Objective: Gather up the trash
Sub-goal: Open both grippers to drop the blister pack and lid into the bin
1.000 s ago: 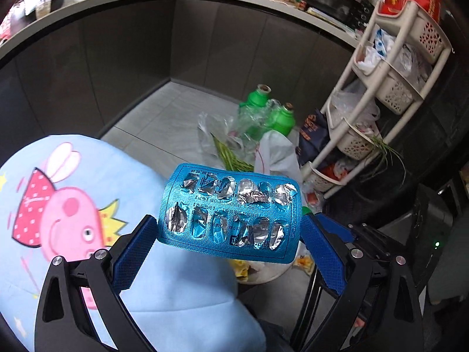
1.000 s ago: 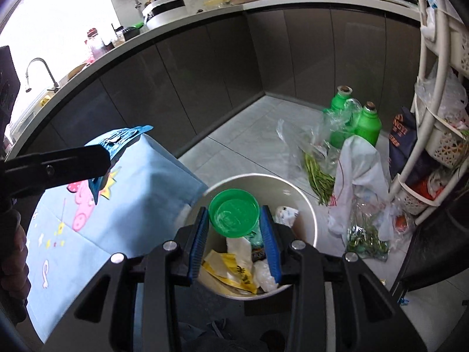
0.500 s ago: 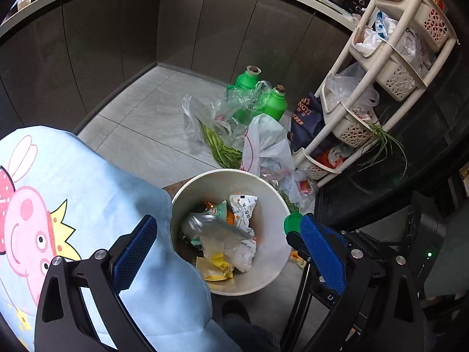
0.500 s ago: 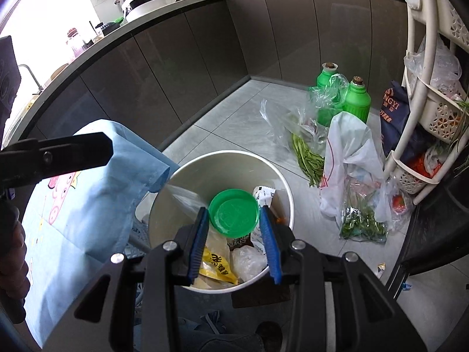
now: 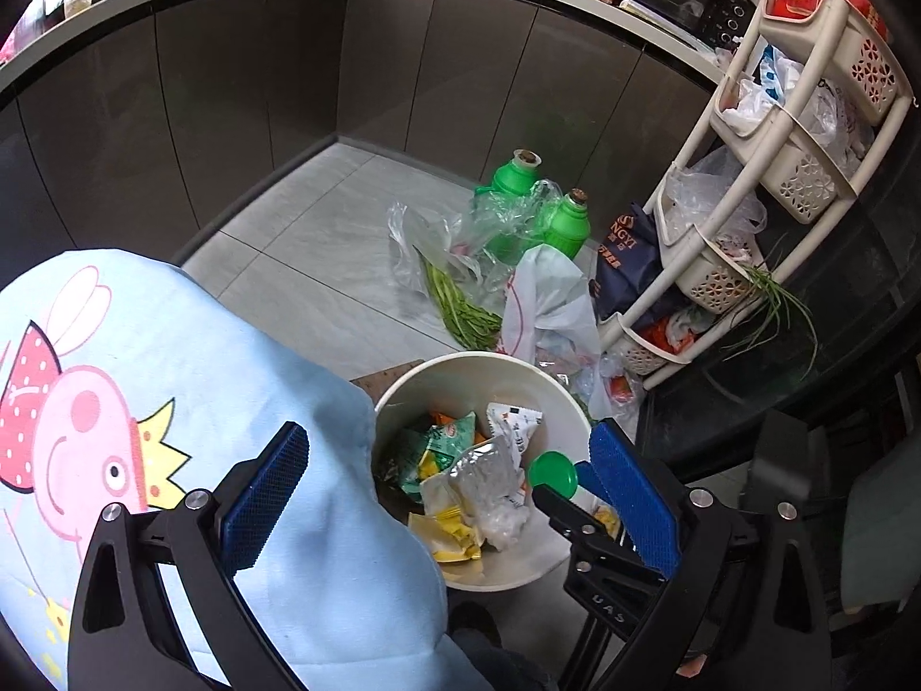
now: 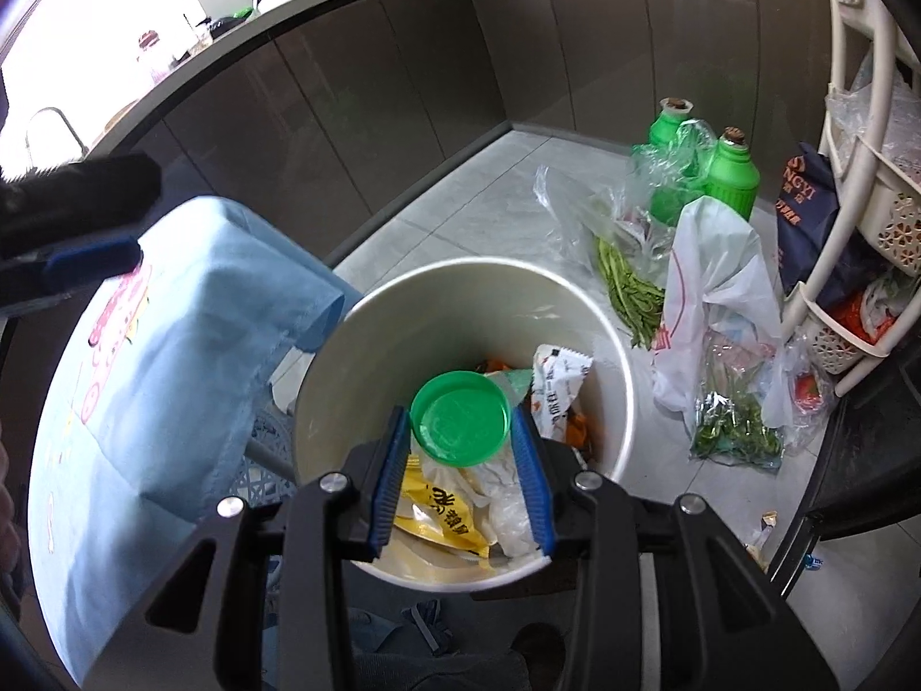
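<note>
A cream round bin (image 6: 460,265) stands on the floor, holding wrappers, a yellow packet and crumpled plastic. My right gripper (image 6: 459,420) hangs over its mouth with a green round lid (image 6: 460,423) between its blue pads. The jaws are opening, and the pads still touch the lid's edges. In the left wrist view the bin (image 5: 478,357) lies below my left gripper (image 5: 446,432), which is open and empty. The green lid (image 5: 552,472) and the right gripper's tip show there by the left gripper's right finger. One finger (image 6: 86,256) of the left gripper shows at the far left.
A light blue cloth with a pink cartoon pig (image 5: 172,403) lies left of the bin. Two green bottles (image 6: 731,173), clear bags of green beans (image 6: 627,288) and a white bag (image 6: 714,288) sit on the tiled floor behind. A cream basket rack (image 5: 777,173) stands right; dark cabinets curve behind.
The blue blister pack that my left gripper held a second ago is gone from its jaws. Both grippers have sunk toward the bin, the right one still carrying the green lid.
</note>
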The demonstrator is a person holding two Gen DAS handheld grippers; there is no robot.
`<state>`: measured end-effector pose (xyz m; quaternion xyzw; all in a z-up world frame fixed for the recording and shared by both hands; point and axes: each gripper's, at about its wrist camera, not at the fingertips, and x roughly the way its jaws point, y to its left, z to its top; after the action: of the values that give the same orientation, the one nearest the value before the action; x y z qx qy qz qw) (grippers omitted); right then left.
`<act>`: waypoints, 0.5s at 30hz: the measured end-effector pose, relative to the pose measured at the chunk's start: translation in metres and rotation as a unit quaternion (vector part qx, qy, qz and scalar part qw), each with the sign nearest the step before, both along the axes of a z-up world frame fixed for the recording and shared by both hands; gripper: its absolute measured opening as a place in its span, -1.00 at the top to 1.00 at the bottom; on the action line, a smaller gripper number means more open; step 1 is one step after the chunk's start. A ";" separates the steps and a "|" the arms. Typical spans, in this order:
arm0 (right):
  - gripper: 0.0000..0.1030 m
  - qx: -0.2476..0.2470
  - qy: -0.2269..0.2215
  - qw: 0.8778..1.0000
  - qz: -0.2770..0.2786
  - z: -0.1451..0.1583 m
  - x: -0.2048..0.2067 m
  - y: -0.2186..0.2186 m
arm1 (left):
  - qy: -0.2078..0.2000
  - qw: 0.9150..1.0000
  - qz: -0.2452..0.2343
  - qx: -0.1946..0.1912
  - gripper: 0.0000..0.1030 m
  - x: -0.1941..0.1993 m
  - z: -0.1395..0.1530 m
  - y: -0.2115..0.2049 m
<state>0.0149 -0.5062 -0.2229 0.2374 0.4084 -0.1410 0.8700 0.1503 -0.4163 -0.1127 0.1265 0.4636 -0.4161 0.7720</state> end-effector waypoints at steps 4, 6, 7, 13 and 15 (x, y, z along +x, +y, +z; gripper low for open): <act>-0.25 -0.015 -0.009 1.000 0.003 0.002 -0.001 0.006 | -0.016 1.000 0.001 0.005 -0.83 0.002 0.005 0.005; -0.31 -0.015 -0.011 1.000 0.004 0.005 -0.003 0.006 | -0.021 1.000 0.005 0.004 -0.83 0.003 0.008 0.008; -0.37 -0.017 -0.011 1.000 0.004 0.006 -0.005 0.006 | -0.023 1.000 0.007 0.003 -0.83 0.003 0.010 0.009; -0.93 -0.035 -0.038 0.999 0.011 0.039 -0.016 0.008 | -0.037 0.999 0.031 -0.012 -0.83 0.000 0.031 0.032; -0.93 -0.047 -0.047 0.998 0.015 0.055 -0.018 0.013 | -0.046 0.998 0.045 -0.016 -0.83 -0.003 0.040 0.043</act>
<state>-0.0035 -0.4930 -0.1677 0.1962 0.3632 -0.1355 0.9007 0.1472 -0.3729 -0.0725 0.1122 0.4265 -0.3823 0.8120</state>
